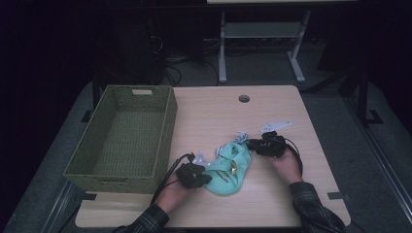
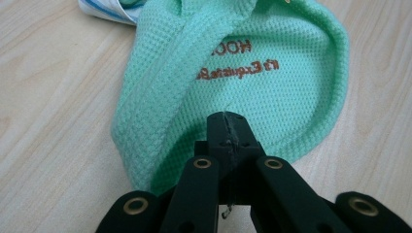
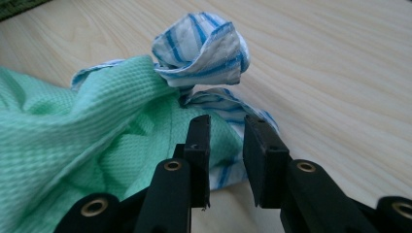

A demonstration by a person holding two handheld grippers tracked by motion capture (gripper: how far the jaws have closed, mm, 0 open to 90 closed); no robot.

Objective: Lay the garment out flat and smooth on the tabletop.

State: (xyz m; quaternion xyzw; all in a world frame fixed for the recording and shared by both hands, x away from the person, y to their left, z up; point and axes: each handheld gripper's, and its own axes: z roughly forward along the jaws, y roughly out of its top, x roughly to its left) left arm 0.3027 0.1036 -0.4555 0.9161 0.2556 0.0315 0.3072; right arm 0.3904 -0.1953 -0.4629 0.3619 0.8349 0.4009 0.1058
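Note:
A mint-green knitted cloth (image 1: pixel 226 172) with orange lettering lies crumpled near the table's front middle. A white cloth with blue stripes (image 1: pixel 239 137) pokes out from under its far end. My left gripper (image 1: pixel 208 176) is at the green cloth's near left edge. In the left gripper view its jaws are pressed together (image 2: pixel 227 121) on the hem of the green cloth (image 2: pixel 282 87). My right gripper (image 1: pixel 249 143) sits at the far right end. In the right gripper view it stands open (image 3: pixel 226 128) over the striped cloth (image 3: pixel 204 48), beside the green cloth (image 3: pixel 58 141).
An olive woven basket (image 1: pixel 167 126) with nothing in it stands on the table's left side. A round cable hole (image 1: pixel 244 98) sits near the far edge. Bare wood lies behind and to the right of the cloths. A desk frame and cables stand on the floor beyond.

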